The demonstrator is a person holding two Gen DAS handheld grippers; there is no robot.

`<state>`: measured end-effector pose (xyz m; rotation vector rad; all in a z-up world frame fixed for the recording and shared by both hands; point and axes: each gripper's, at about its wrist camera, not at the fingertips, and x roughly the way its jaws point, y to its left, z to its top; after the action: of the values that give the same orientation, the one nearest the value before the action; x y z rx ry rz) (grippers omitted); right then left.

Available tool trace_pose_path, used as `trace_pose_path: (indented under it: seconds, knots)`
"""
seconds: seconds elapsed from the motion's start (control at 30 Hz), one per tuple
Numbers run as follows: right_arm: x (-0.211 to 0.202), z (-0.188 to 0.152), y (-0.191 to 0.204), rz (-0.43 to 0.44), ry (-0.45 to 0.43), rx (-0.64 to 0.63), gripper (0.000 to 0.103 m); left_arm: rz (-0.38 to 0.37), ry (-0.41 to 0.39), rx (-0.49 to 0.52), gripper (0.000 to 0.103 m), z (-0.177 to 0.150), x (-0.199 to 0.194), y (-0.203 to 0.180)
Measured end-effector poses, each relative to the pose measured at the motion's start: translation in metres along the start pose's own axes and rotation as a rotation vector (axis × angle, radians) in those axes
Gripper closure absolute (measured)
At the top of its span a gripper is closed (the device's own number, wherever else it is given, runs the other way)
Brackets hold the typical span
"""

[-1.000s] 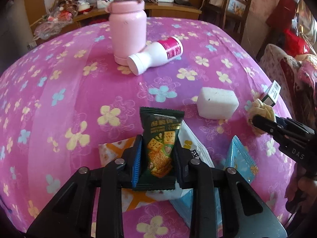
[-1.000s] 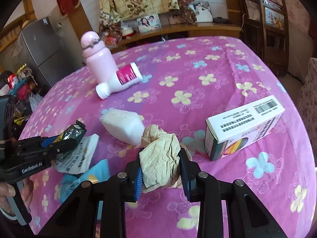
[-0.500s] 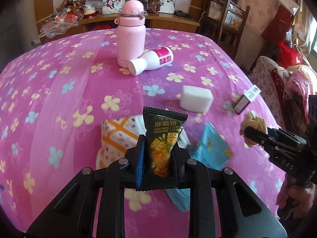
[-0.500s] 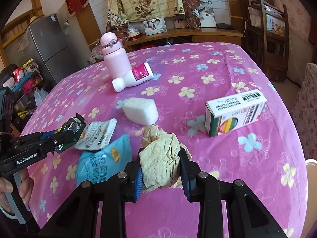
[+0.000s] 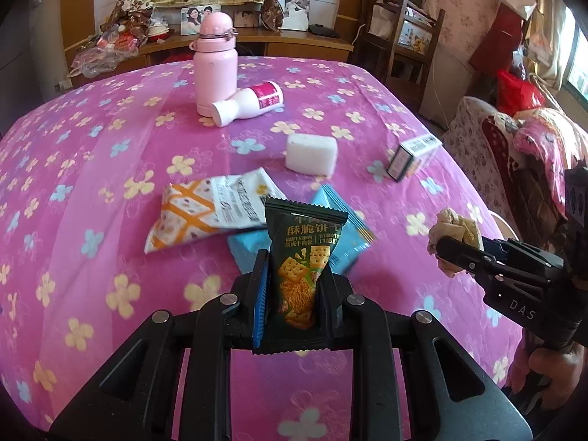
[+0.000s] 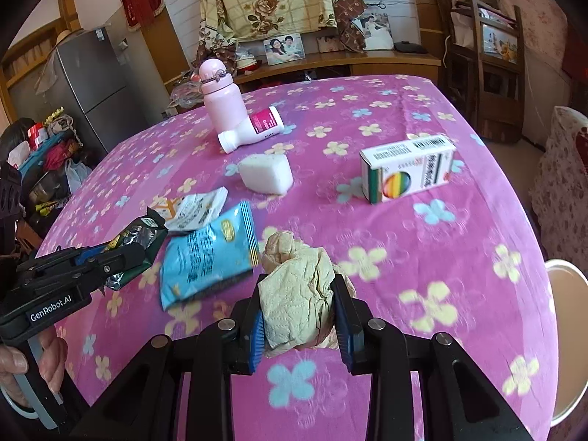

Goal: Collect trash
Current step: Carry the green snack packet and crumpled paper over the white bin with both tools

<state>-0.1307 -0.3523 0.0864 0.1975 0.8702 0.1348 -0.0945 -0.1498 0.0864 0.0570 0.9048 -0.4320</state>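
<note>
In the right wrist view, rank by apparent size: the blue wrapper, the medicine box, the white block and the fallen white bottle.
1. blue wrapper, though it lies nearest the camera
2. medicine box
3. white block and fallen white bottle look about alike; the bottle is farther, so unranked.

I see a table under a pink flowered cloth (image 5: pixel 92 191). On it: upright pink flask (image 5: pixel 215 70), toppled white bottle (image 5: pixel 250 104), white block (image 5: pixel 311 154), carton (image 6: pixel 408 169), striped wrapper (image 5: pixel 205 217), blue wrapper (image 6: pixel 209 257).

Wooden sideboard (image 6: pixel 367 59) behind, grey fridge (image 6: pixel 92 84) left, wooden chair (image 5: pixel 408 33) right — probably daylit.
</note>
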Motion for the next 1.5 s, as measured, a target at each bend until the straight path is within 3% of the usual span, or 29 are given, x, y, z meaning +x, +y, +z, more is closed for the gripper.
trace_pose_path:
  seconds: [0.63, 1.5]
  knots:
    - [-0.038, -0.045, -0.023, -0.024, 0.021, 0.057, 0.072, -0.019, 0.000, 0.056, 0.082, -0.036, -0.004, -0.060]
    - [-0.061, -0.061, -0.064, -0.086, 0.016, 0.148, 0.072, -0.102, 0.028, 0.146, 0.082, -0.037, 0.010, -0.119]
